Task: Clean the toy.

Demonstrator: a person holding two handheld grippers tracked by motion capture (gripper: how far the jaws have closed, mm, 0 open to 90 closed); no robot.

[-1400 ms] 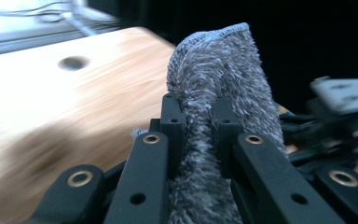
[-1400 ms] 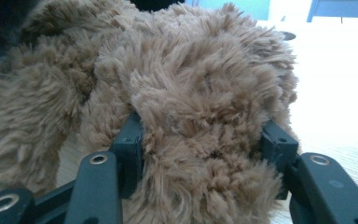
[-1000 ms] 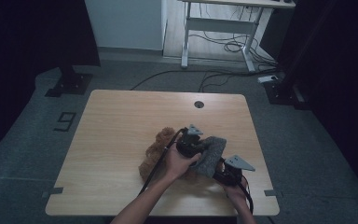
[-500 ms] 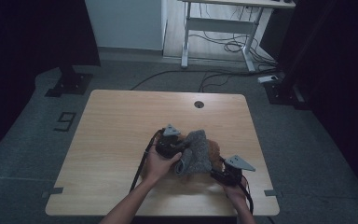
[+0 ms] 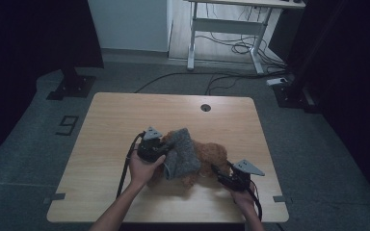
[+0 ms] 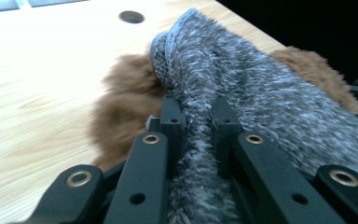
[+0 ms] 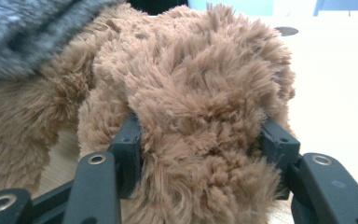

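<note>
The left claw (image 6: 196, 116) pinches a fuzzy grey knitted cloth (image 6: 261, 93) draped over a shaggy brown plush toy (image 7: 191, 93) lying near the pale wooden worktop (image 5: 115, 115)'s front edge. The right claw (image 7: 200, 135) clamps the plush toy's thick pile. Bare wood lies open behind.

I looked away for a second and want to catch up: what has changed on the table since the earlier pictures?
The left gripper, shut on the grey knitted cloth, has carried it leftward across the table, drawing it over the brown plush toy. The right gripper stayed where it was, its jaws clamped on the toy near the table's front edge. Nothing was let go.
</note>
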